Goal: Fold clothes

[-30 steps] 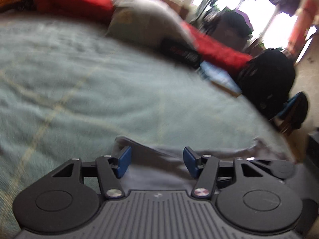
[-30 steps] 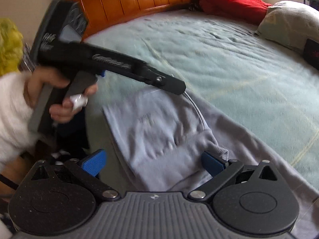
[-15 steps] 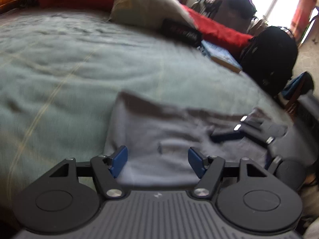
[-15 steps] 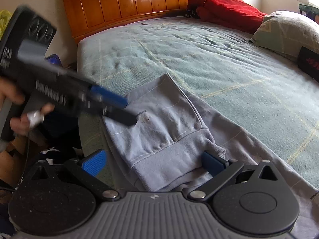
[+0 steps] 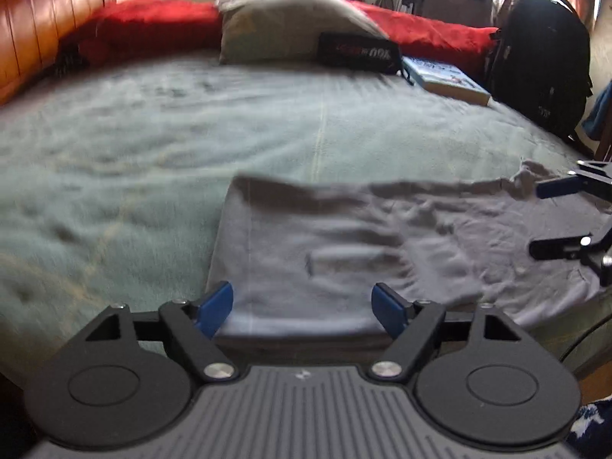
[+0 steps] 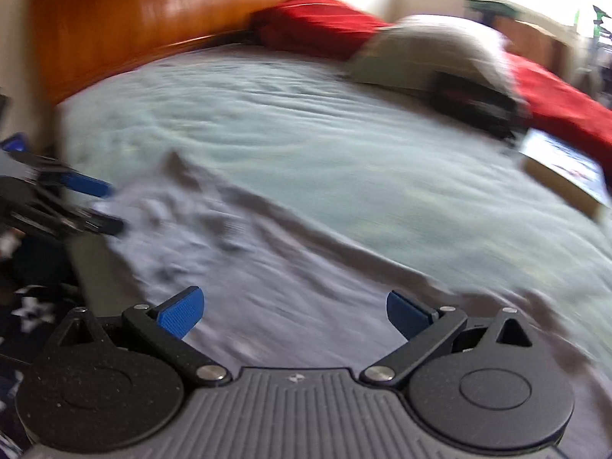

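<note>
The left claw (image 5: 304, 308) has its blue pads spread and its jaws opening, with nothing clamped; the folded near edge of the grey garment (image 5: 344, 244) lies in the gap between the pads, under them but not pinched. From that claw the garment runs out towards twelve o'clock as a squared, doubled panel, then stretches wrinkled towards three o'clock, where the right claw (image 5: 550, 218) enters the left wrist view from the edge, its two fingers apart just over the cloth's far end. In the right wrist view the right claw (image 6: 294, 313) also stands wide apart and grips nothing, the garment (image 6: 290, 267) spread directly beyond it and trailing off towards four o'clock; motion blur hides whether a pad touches the fabric. The left claw (image 6: 95, 206) shows there at nine o'clock, at the garment's rumpled end. The cloth lies on the pale green bed cover (image 5: 153, 153), along its near edge. Farther out at twelve o'clock sit a grey pillow (image 5: 290, 19), a red blanket (image 5: 153, 23) and a black pouch (image 5: 357, 53), with a book (image 5: 445, 78) and a black backpack (image 5: 543, 61) around two o'clock, and an orange wooden headboard (image 6: 153, 19) at eleven.
</note>
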`<control>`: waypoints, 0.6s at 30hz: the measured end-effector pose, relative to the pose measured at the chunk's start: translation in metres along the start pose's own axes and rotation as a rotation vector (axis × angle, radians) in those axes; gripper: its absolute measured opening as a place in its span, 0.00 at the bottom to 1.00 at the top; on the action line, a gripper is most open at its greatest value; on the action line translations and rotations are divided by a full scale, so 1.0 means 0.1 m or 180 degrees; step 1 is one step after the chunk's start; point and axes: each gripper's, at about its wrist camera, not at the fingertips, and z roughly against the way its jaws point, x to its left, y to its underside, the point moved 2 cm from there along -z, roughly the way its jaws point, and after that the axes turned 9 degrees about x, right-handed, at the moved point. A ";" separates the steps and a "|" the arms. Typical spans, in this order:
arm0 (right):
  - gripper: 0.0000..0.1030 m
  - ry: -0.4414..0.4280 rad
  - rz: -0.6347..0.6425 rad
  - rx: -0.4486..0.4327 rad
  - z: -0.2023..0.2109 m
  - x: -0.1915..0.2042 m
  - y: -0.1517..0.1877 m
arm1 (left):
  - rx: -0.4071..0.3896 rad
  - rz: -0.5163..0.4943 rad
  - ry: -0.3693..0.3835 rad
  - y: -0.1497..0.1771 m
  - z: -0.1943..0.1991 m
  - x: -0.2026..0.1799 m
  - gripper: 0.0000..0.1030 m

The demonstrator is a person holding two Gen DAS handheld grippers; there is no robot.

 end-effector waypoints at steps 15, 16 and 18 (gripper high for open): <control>1.00 0.0443 -0.0685 -0.0113 -0.03 -0.49 0.78 | -0.0137 0.0098 -0.0119 0.05 -0.20 -0.61 0.81; 1.00 0.0449 -0.0678 -0.0194 0.07 -0.49 0.80 | -0.0180 0.0087 -0.0156 0.05 -0.13 -0.63 0.81; 1.00 0.0469 -0.0665 -0.0306 0.22 -0.50 0.86 | -0.0219 0.0077 -0.0171 0.07 -0.07 -0.68 0.81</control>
